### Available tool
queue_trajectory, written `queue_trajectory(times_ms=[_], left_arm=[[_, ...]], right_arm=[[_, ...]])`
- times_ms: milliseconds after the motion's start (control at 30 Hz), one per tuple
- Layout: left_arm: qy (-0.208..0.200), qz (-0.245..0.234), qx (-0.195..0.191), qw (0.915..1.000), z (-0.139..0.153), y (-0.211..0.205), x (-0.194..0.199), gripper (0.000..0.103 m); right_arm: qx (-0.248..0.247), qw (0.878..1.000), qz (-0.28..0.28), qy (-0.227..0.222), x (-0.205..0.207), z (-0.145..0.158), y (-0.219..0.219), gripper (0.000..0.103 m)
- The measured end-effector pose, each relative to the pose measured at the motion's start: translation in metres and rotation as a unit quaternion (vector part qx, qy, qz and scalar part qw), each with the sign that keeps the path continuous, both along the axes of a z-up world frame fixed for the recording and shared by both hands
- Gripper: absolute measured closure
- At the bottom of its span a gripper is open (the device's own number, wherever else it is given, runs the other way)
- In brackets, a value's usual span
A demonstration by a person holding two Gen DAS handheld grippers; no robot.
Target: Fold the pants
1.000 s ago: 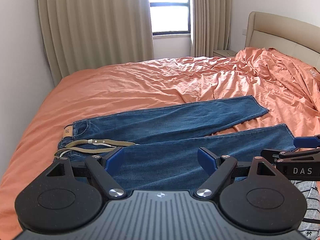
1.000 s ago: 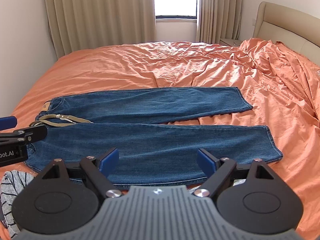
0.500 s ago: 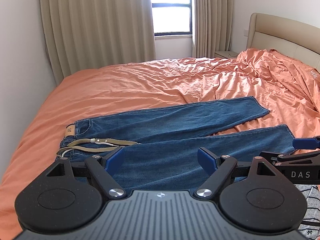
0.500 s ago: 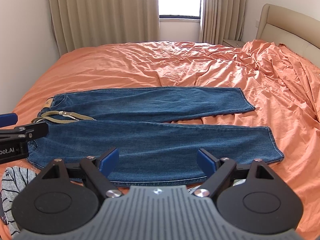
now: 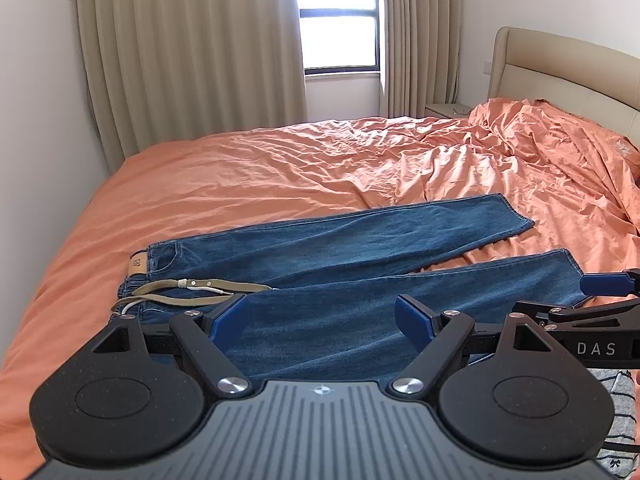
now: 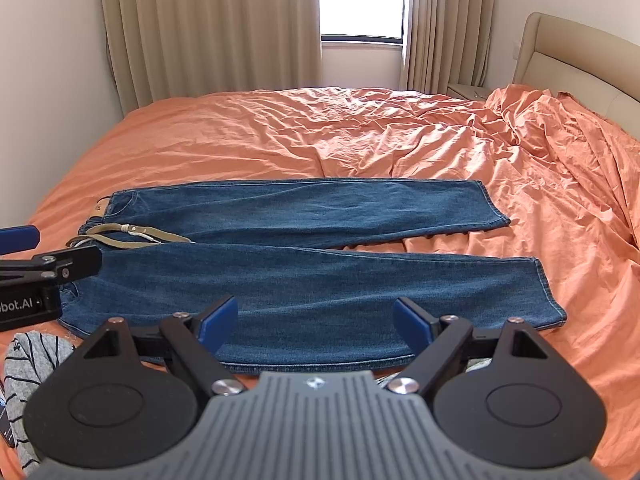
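On orange bed (image 6: 280, 136): jeans (image 6: 304, 280), seemingly flat.

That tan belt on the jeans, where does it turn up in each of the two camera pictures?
Left wrist view: the tan belt lies left of centre at the jeans' waist, just beyond the left gripper's left fingertip.
Right wrist view: the belt is at mid-left, near the picture's edge.
Shared landmark: the window between the curtains.
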State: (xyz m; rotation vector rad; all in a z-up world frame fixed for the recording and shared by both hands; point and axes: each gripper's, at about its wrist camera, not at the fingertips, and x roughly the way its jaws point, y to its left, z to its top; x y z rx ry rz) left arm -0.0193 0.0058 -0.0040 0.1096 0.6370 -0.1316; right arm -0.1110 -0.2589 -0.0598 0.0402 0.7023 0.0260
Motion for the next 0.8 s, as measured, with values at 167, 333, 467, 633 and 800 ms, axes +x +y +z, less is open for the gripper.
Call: queue_trajectory(times_ms=[167, 333, 467, 633, 800], left_arm=[[-0.001, -0.001, 0.000, 1.0000, 0.0034, -0.0013, -0.0005, 0.006], [0.000, 0.000, -0.001, 1.0000, 0.0043, -0.0025, -0.0014, 0.006], [-0.001, -0.001, 0.000, 1.0000, 0.0040, -0.0028, -0.0025, 0.006], [-0.001, -0.001, 0.000, 1.0000, 0.0035, -0.0028, -0.0021, 0.006], [0.002, -0.002, 0.000, 1.0000, 0.0042, -0.0049, -0.0043, 0.006]], right_arm=[[0.000, 1.000, 0.000, -0.003, -0.0031, 0.0004, -0.0011, 0.022], [-0.002, 1.000, 0.000, -0.004, -0.0047, 0.0021, -0.0012, 0.022], [-0.001, 1.000, -0.001, -0.003, -0.0054, 0.0022, -0.0012, 0.022], [-0.001, 1.000, -0.004, -0.005, -0.0073, 0.0041, -0.0010, 0.022], [0.001, 1.000, -0.006, -0.003, -0.0066, 0.0038, -0.0006, 0.022]])
